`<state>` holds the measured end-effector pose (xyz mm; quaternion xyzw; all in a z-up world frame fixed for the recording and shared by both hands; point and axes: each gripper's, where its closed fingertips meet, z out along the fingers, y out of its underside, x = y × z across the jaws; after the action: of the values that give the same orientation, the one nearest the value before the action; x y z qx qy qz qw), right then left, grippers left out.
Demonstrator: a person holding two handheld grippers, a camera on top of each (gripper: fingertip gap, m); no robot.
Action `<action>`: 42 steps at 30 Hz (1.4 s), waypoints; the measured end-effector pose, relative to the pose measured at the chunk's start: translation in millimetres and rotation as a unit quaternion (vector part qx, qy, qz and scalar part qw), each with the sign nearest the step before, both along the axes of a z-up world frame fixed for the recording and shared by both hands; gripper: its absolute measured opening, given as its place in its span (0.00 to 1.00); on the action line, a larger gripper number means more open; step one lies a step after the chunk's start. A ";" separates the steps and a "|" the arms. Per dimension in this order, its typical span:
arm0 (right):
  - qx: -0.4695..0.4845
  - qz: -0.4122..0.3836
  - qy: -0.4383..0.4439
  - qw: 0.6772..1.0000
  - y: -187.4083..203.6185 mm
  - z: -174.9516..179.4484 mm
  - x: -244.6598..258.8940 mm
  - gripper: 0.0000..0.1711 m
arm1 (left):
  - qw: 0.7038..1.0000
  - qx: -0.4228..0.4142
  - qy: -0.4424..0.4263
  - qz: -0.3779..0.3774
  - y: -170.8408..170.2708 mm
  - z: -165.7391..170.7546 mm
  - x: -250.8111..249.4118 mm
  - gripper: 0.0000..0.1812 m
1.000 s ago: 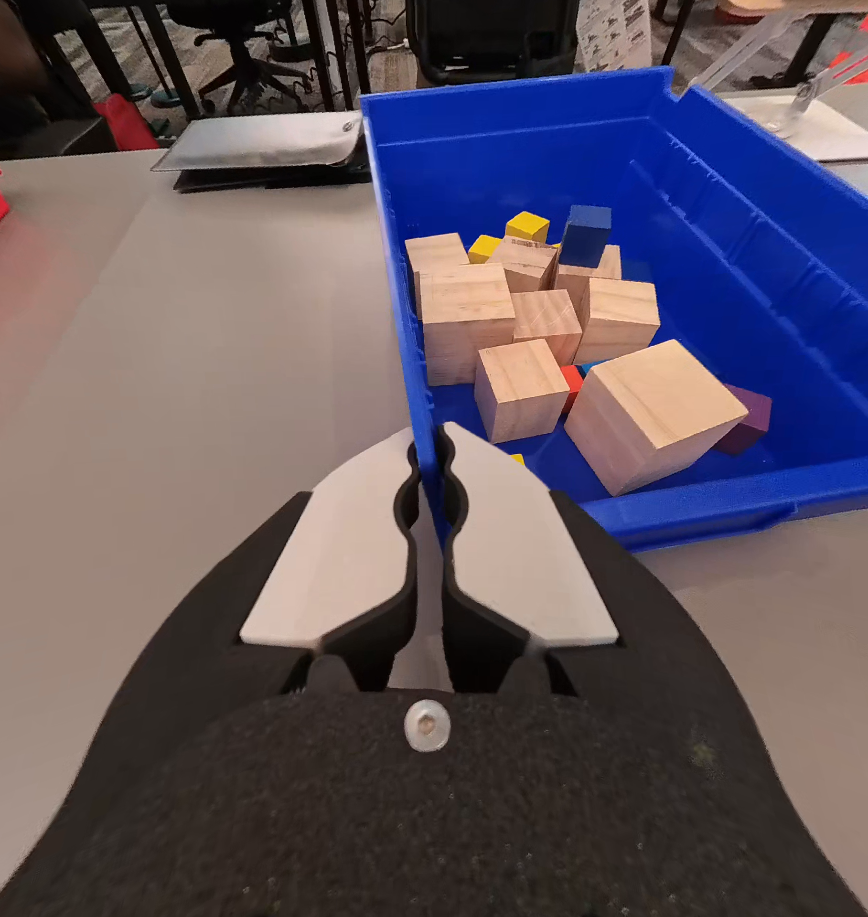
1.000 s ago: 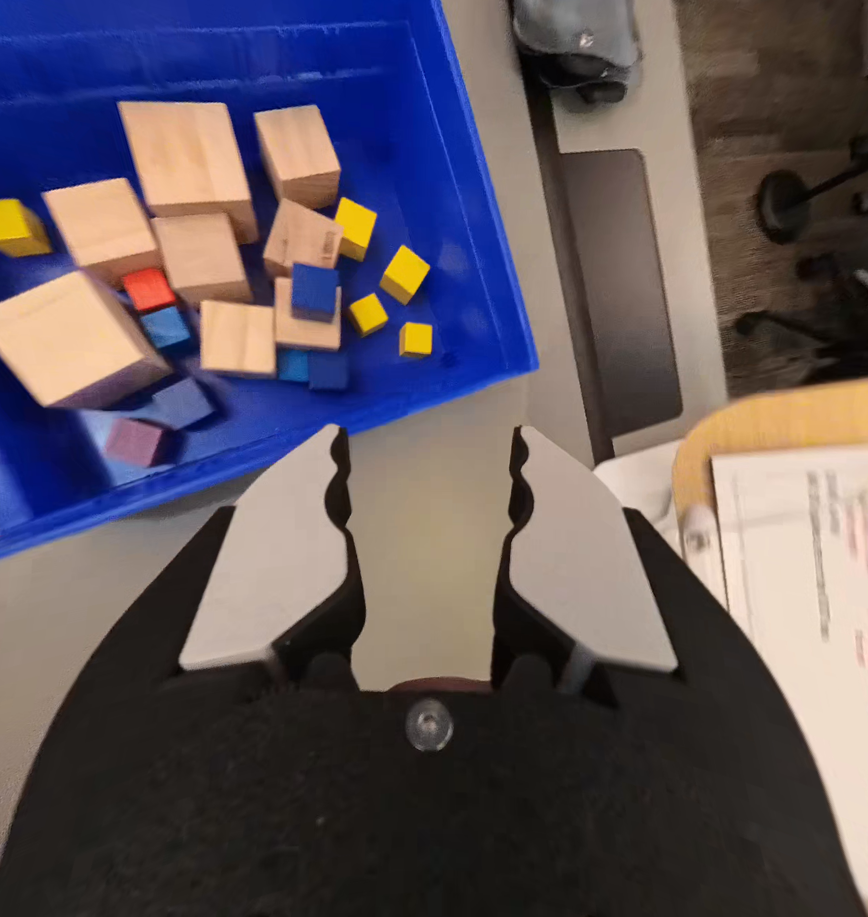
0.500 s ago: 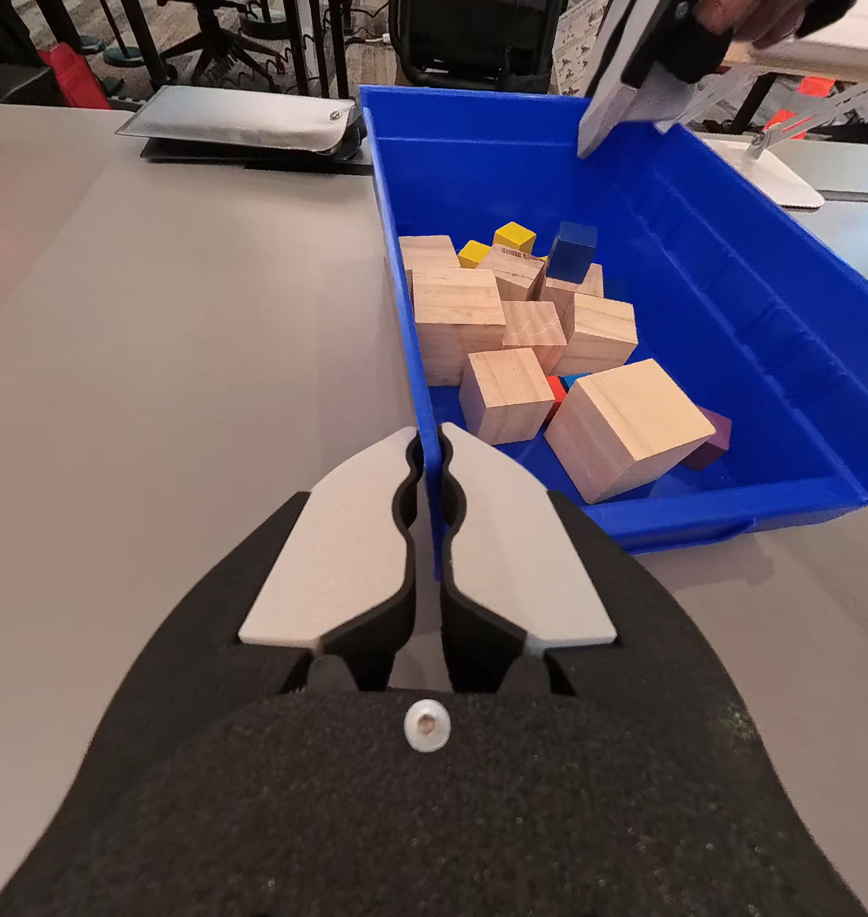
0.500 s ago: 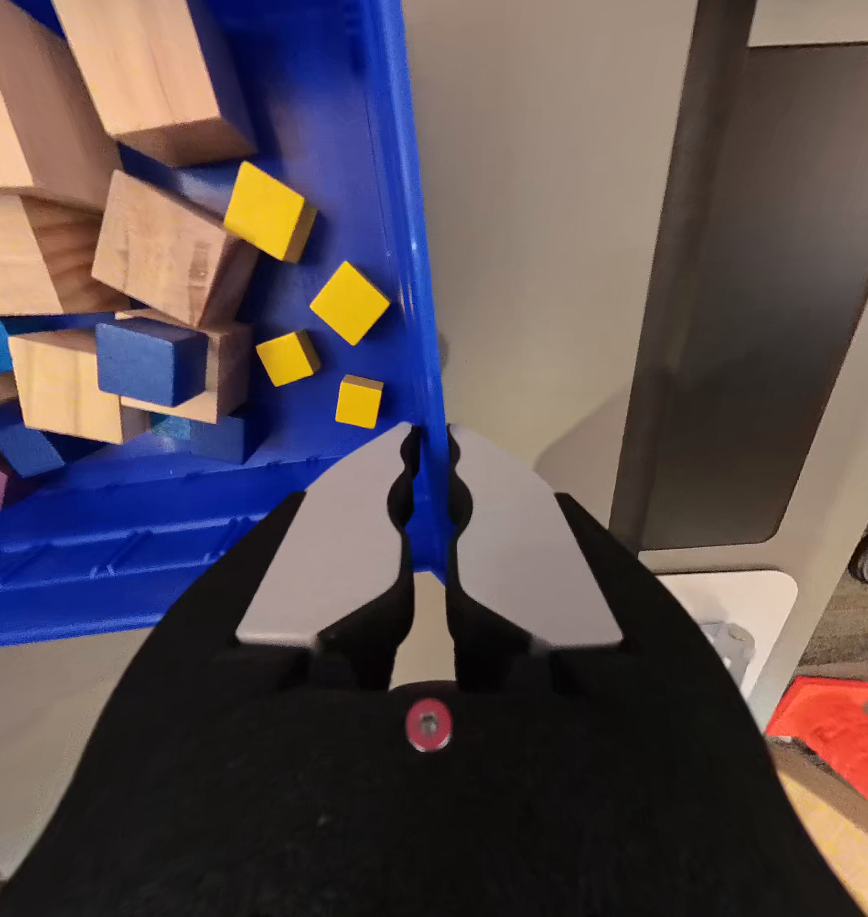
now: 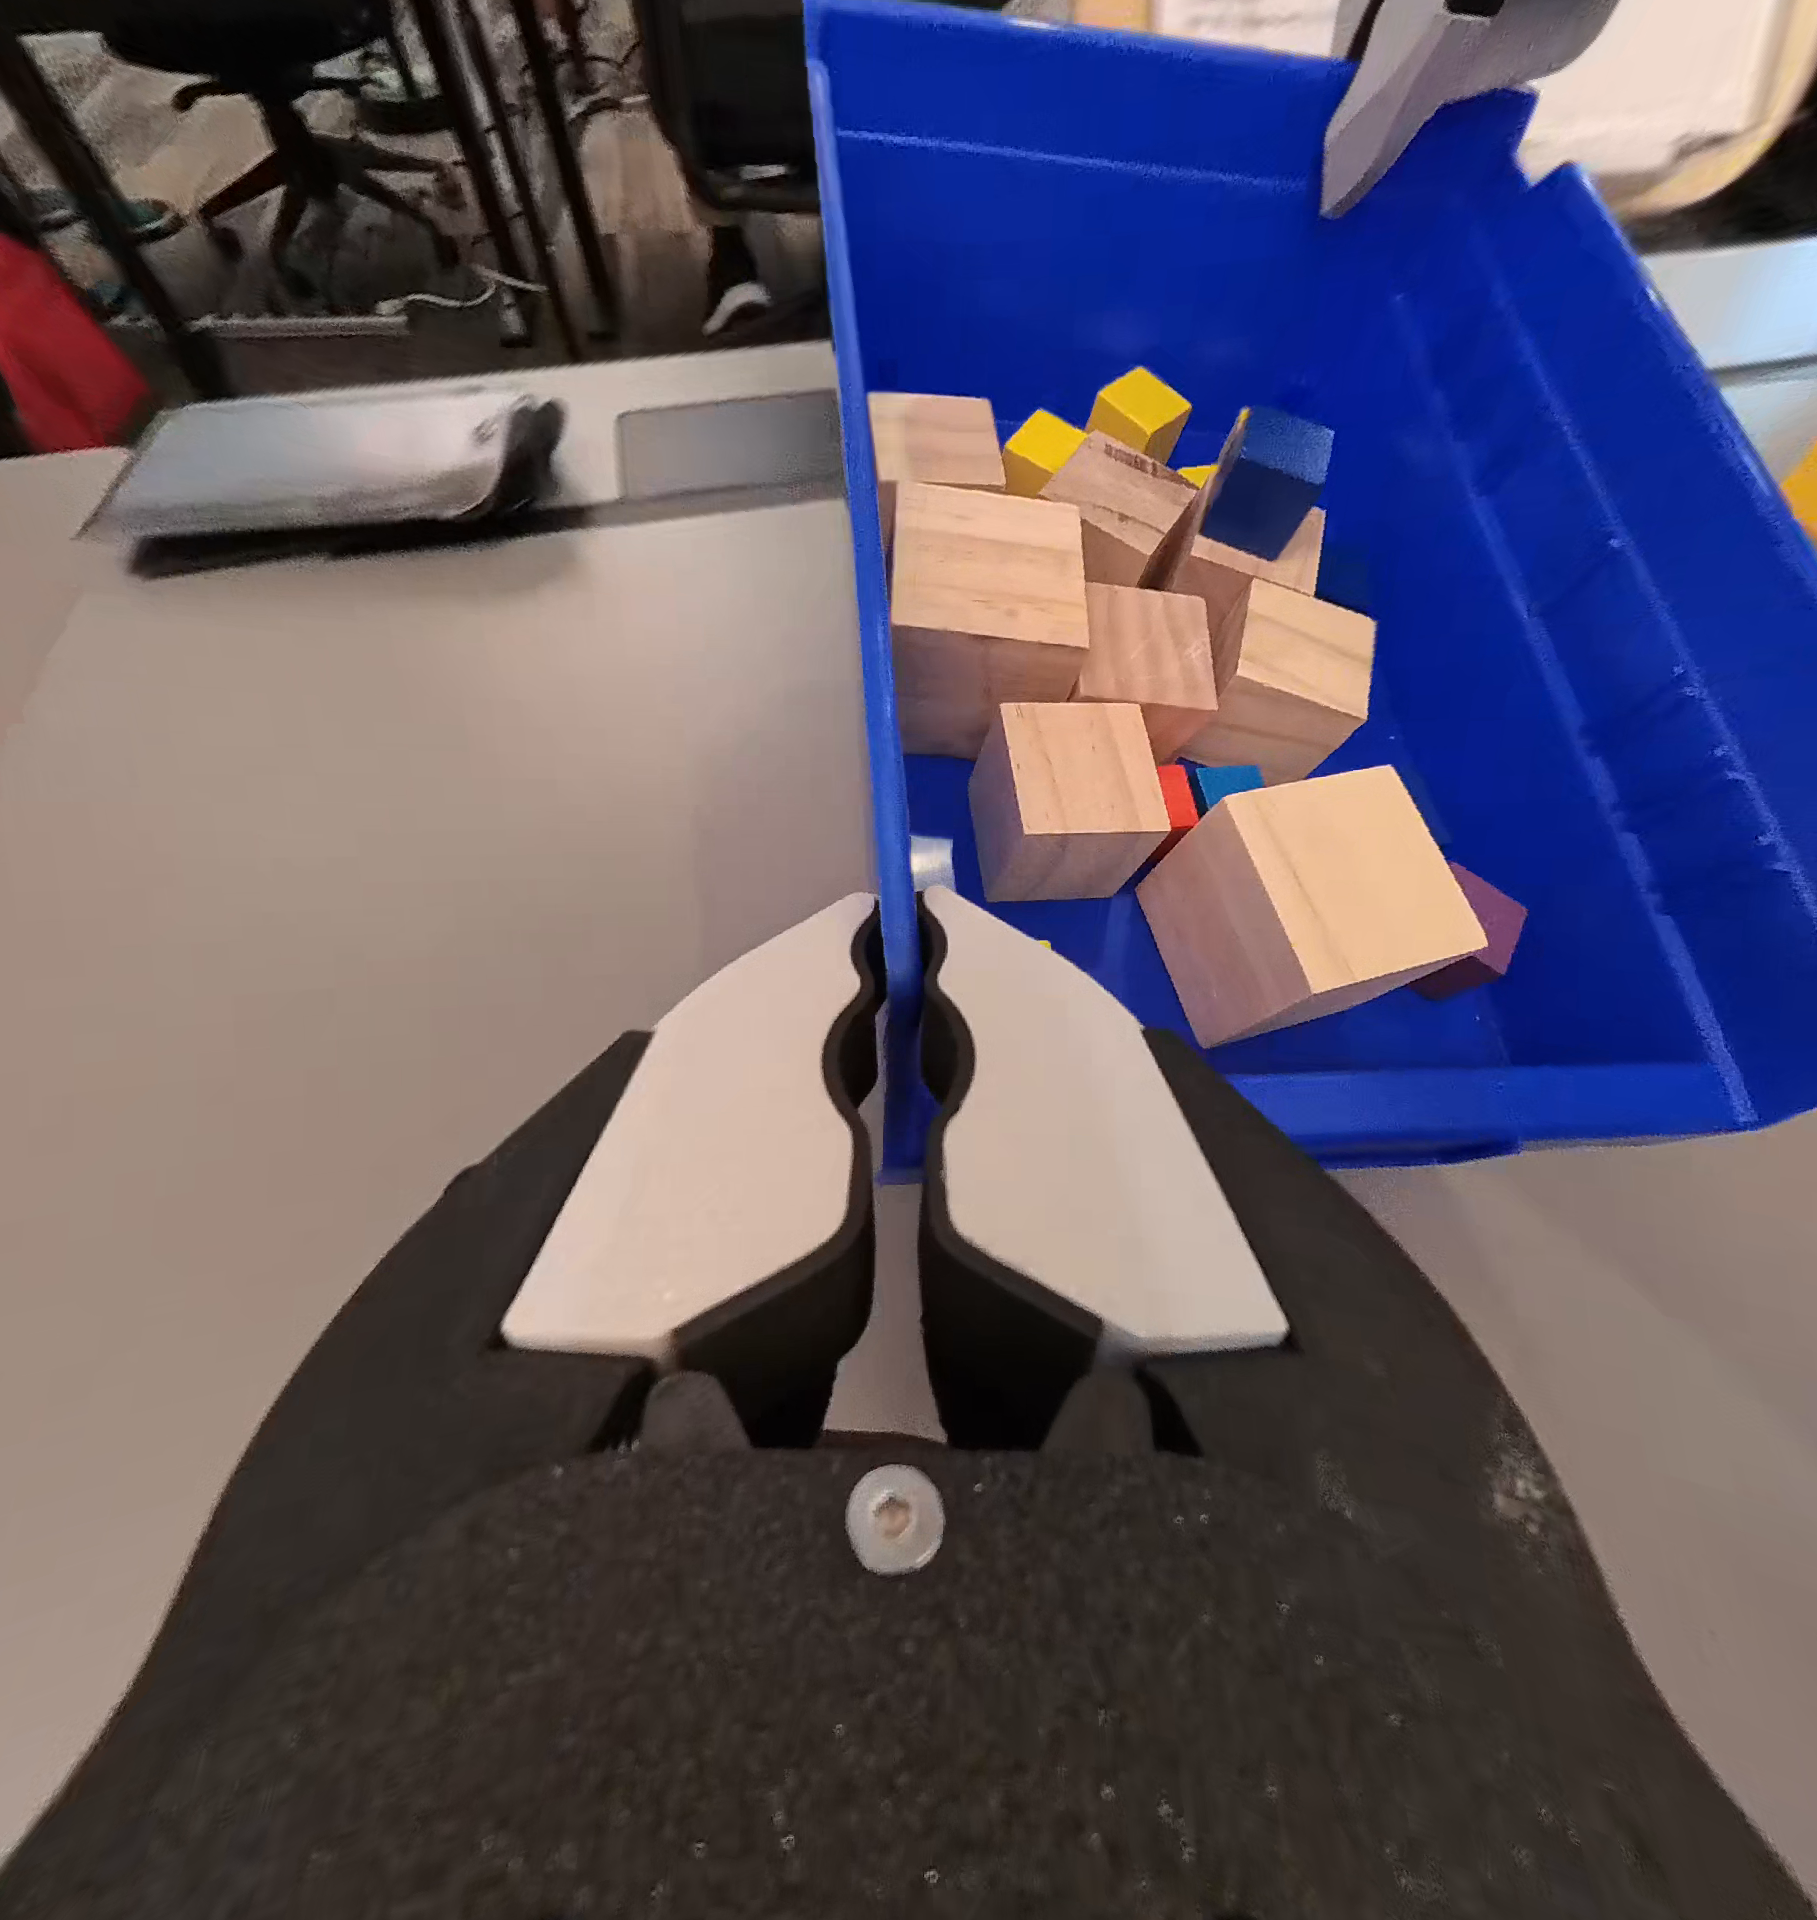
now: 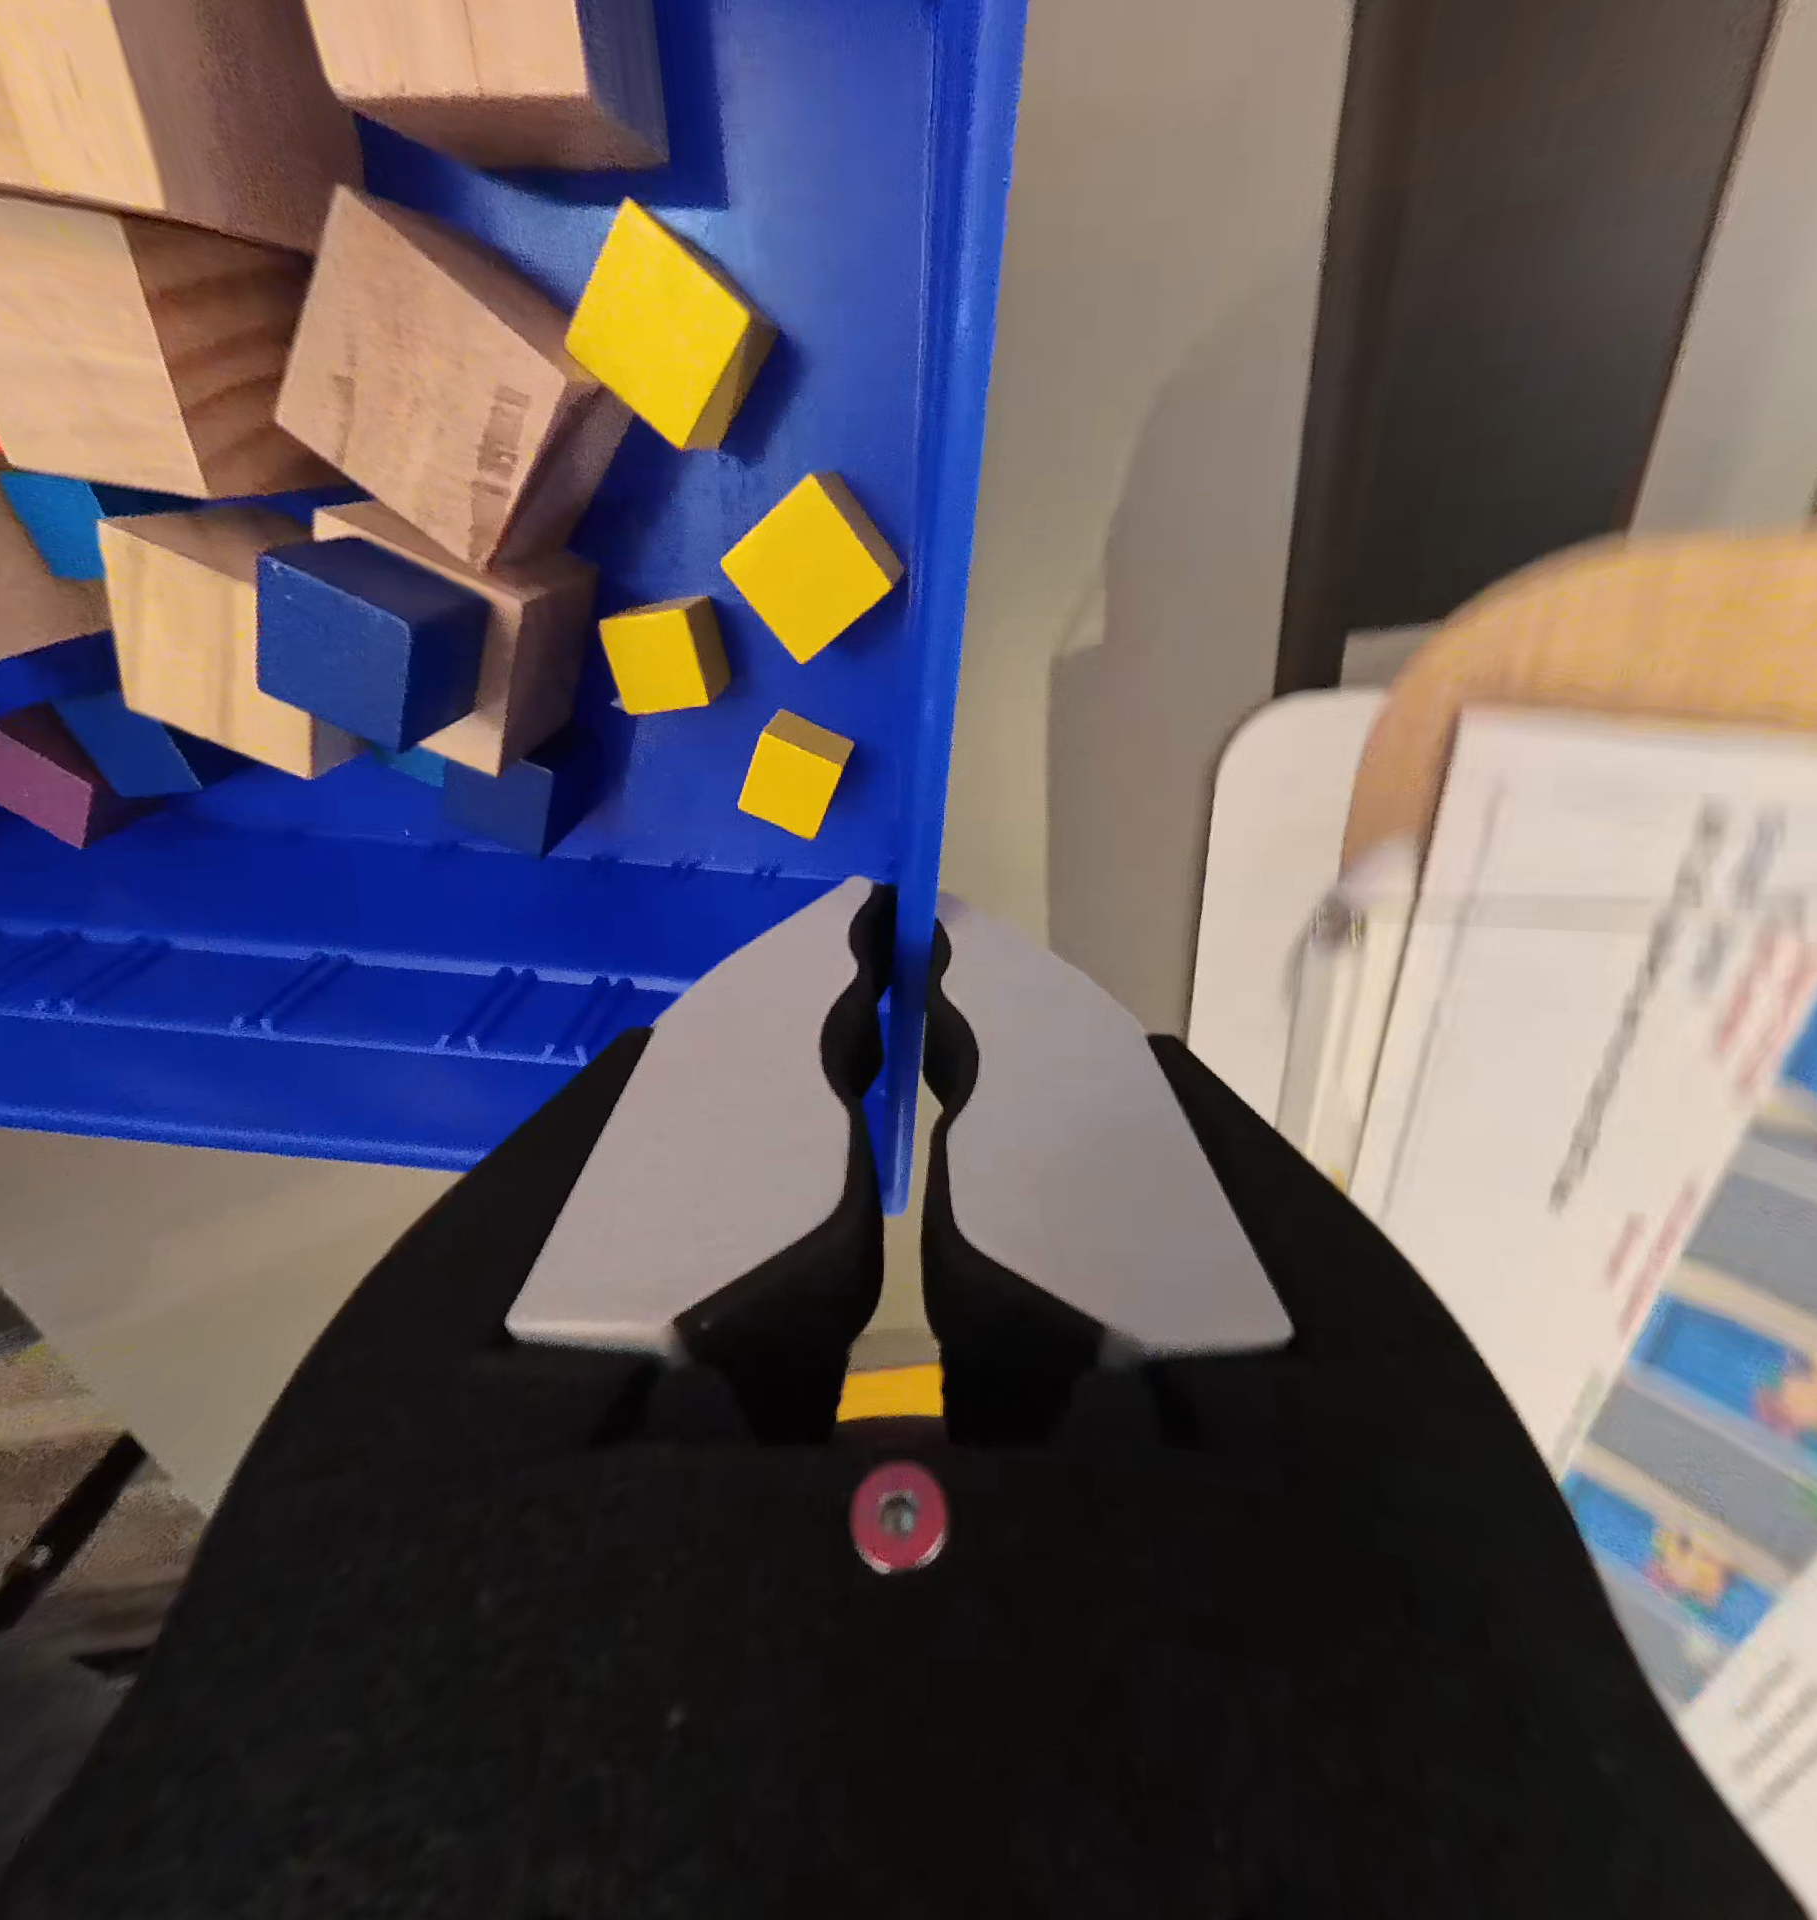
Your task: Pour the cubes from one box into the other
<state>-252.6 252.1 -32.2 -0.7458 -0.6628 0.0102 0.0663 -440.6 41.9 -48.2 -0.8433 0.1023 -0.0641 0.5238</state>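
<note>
Lift step: left gripper (image 5: 901, 940) and right gripper (image 6: 899, 935) — 2 tongs closed on opposite walls of the blue box (image 5: 1569, 665), which sits raised off the grey table (image 5: 416, 790), cubes (image 5: 1299, 904) inside — next move calls for carrying it level to the unseen second box

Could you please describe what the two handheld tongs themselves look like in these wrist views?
Both look alike: the left tongs and right tongs each have two pale grey, wedge-shaped fingers with wavy black inner pads, set in a broad black, grainy body. A round screw sits centrally below; on the right it is ringed in red. No cables or sleeves show.
</note>
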 end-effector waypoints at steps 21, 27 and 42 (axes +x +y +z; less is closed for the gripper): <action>0.103 -0.316 0.006 0.943 18.5 144.4 492.9 0.02 | 0.963 0.019 -0.022 -0.267 149.2 95.7 418.6 0.01; 0.184 -0.339 0.049 0.921 44.0 136.8 562.2 0.02 | 0.960 0.086 0.024 -0.265 194.2 79.3 485.4 0.01; 0.448 -0.299 0.153 0.828 21.1 126.4 588.1 0.02 | 0.922 0.296 0.133 -0.213 202.5 60.5 508.5 0.01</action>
<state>335.5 273.2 94.2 -0.7847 -0.3205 -0.1942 0.4937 67.9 244.4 12.3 -0.6091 0.3627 -0.0278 0.7048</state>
